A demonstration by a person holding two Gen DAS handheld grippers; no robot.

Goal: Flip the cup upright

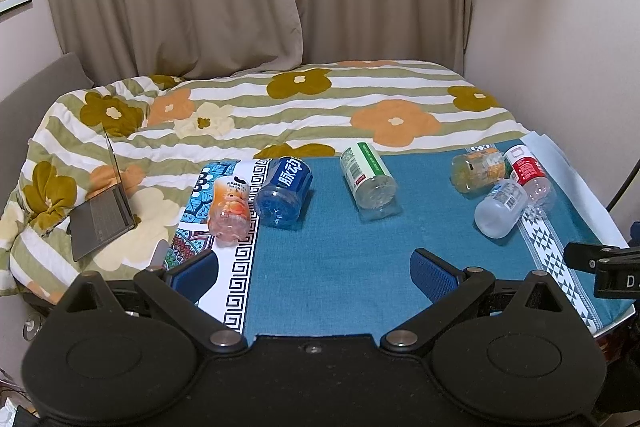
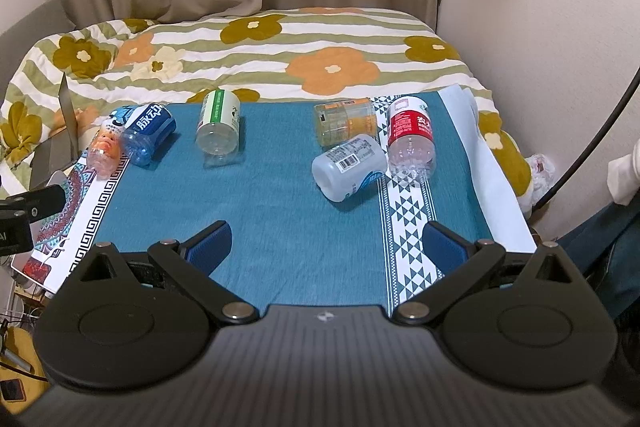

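Six toppled cups (image 2: 218, 127); both grippers agape

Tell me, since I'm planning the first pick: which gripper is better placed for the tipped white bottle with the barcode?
Probably the right gripper. Both are open and empty, but the white barcode bottle lies on its side just ahead of its fingers, near centre; from the left gripper it sits far off to the right.

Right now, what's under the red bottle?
The red bottle lies on its side on the white triangle-patterned strip of the teal cloth, touching the white bottle. What's beneath the cloth is covered.
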